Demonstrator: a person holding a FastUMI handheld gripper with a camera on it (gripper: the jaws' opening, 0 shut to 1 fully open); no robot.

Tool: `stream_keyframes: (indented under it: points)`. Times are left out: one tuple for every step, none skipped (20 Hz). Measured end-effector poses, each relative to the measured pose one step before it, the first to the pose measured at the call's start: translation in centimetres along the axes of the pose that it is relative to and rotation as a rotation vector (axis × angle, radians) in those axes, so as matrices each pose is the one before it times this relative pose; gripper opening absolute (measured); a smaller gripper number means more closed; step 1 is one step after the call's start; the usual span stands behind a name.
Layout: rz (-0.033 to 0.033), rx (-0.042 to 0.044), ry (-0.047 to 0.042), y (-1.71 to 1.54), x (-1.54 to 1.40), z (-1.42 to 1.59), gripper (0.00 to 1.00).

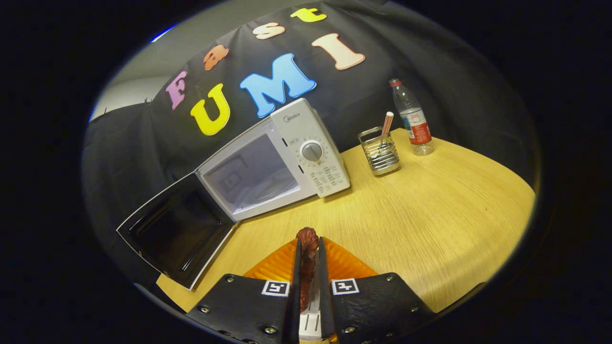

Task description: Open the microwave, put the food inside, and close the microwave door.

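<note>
A white microwave point(306, 143) stands on the wooden table point(430, 215), beyond my fingers and a little to the left. Its door point(177, 229) hangs wide open to the left, and the pale cavity point(251, 177) has nothing in it that I can see. My gripper point(308, 246) is shut on a dark reddish-brown piece of food point(307, 237), which sticks out past the fingertips and runs back between the two fingers. An orange ribbed plate point(344, 265) lies on the table right under the fingers.
A wire holder point(380, 153) with a striped stick in it stands to the right of the microwave. A clear plastic bottle point(413, 119) with a red label is behind it. Bare wood stretches to the right of the fingers.
</note>
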State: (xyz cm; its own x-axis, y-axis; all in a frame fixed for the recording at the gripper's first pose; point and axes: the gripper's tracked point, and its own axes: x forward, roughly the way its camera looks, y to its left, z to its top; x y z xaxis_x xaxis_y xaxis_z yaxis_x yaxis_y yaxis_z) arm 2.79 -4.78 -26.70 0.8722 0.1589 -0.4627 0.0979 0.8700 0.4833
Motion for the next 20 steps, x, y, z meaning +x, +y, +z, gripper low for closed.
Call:
stream_keyframes:
  points:
    - [0.024, 0.01188, 0.02107, 0.461, 0.259, -0.268, 0.18]
    - [0.01837, 0.00155, 0.01595, 0.229, 0.448, -0.137, 0.18]
    - [0.02326, -0.00039, 0.01594, 0.295, 0.229, -0.197, 0.18]
    - [0.01109, 0.00883, 0.01449, -0.11, 0.395, -0.018, 0.18]
    - [0.02349, 0.01462, 0.0136, 0.137, 0.331, -0.104, 0.18]
    - [0.02873, 0.01448, 0.012, 0.346, 0.321, -0.042, 0.18]
    - [0.01419, 0.00847, 0.0063, 0.04, 0.395, -0.151, 0.18]
    - [0.0143, 0.00766, 0.00902, -0.027, 0.523, -0.185, 0.2]
    - [0.02761, 0.01072, 0.0027, 0.249, 0.164, -0.124, 0.22]
    - [0.01643, 0.01018, 0.00392, 0.107, 0.42, -0.1, 0.22]
    - [0.01973, 0.01499, 0.00164, 0.123, 0.203, -0.047, 0.24]
    - [0.01821, 0.01764, 0.00081, 0.233, 0.189, 0.084, 0.29]
    - [0.02017, 0.02426, -0.00096, 0.367, 0.236, 0.0, 0.29]
    - [0.02828, 0.02847, -0.00023, 0.485, 0.146, 0.143, 0.32]
    - [0.02653, 0.02202, 0.00237, 0.423, 0.108, -0.11, 0.32]
    - [0.02699, 0.01182, -0.00417, 0.33, 0.239, -0.006, 0.32]
    - [0.02421, 0.00373, 0.00883, 0.248, 0.188, -0.296, 0.32]
    - [0.02044, 0.00885, 0.02024, 0.203, -0.145, -0.481, 0.32]
    - [0.01224, 0.01337, 0.01869, -0.12, 0.228, -0.559, 0.32]
    - [-0.008, 0.0066, 0.01141, -0.396, 0.165, -0.248, 0.32]
